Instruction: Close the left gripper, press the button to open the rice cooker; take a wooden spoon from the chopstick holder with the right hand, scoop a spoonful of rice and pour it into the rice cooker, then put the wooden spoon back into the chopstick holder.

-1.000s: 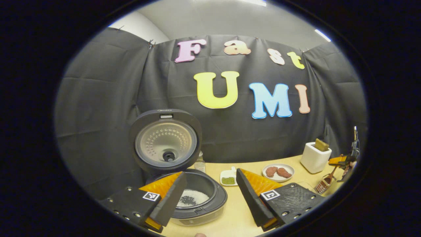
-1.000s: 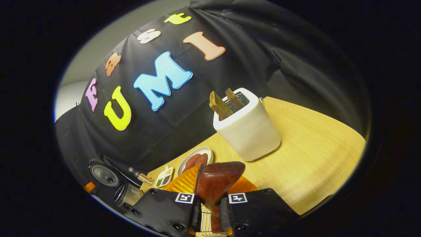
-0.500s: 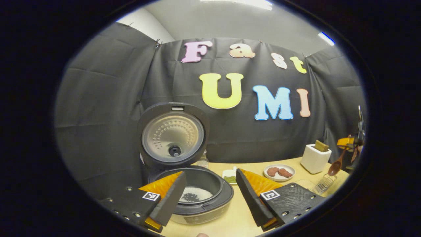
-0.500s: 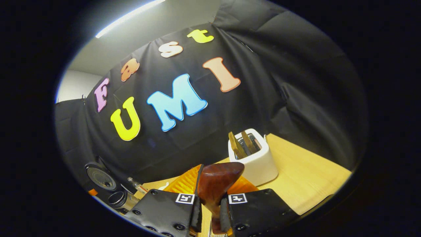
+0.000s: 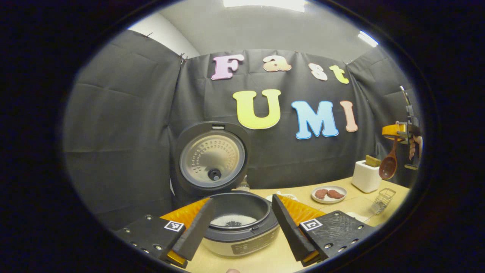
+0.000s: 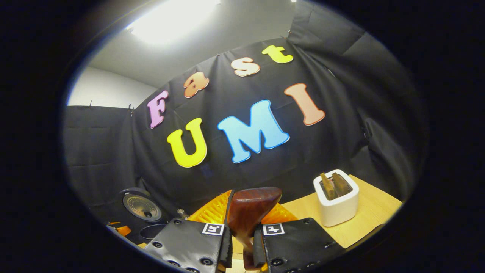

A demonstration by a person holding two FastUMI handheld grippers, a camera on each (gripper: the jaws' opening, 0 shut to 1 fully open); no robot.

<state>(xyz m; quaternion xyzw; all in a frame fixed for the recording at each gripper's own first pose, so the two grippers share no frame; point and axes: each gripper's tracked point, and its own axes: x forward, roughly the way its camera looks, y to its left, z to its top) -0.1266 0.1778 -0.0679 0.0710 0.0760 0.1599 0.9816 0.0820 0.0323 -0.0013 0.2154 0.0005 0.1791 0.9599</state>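
The left gripper (image 5: 240, 223) stands wide apart, holding nothing, with the rice cooker (image 5: 238, 227) on the table (image 5: 341, 189) just beyond it. The cooker's lid (image 5: 212, 157) is up, and white rice with a dark patch lies in the pot. The right gripper (image 6: 242, 242) is clamped on the handle of the wooden spoon (image 6: 250, 212), whose long axis runs along the fingers, bowl forward. In the left gripper view the spoon (image 5: 388, 165) hangs upright, bowl down (well above the wire chopstick holder (image 5: 380, 199)), near the toaster (image 5: 365, 176) and a plate (image 5: 327, 194)
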